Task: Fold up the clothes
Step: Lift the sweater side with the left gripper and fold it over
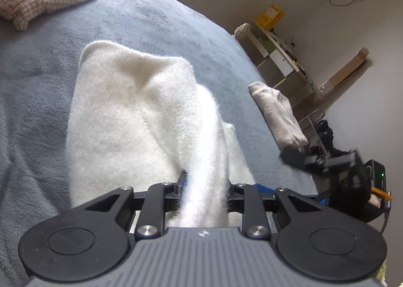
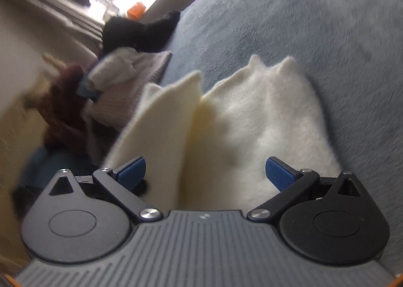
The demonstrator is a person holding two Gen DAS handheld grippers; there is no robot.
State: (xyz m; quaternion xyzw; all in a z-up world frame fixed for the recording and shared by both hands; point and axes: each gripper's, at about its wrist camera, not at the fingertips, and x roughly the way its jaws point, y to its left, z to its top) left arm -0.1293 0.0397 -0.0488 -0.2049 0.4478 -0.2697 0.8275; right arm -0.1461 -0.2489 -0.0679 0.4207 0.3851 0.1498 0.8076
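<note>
Now left tongs (image 1: 205, 187) clamping white sweater (image 1: 131, 115) fold, right tongs (image 2: 205, 173) spread apart, blue bedspread (image 1: 156, 20) around.

place: home bedroom | I'm seeing a bed (image 1: 156, 17) wearing a blue-grey blanket | clothes pile (image 2: 118, 80) lying on it | cluttered shelf (image 1: 279, 58) standing by the wall

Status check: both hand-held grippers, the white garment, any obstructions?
Left hand-held gripper shut on white garment. Right hand-held gripper open, garment fold between jaws. Clothes pile alongside, not blocking.
</note>
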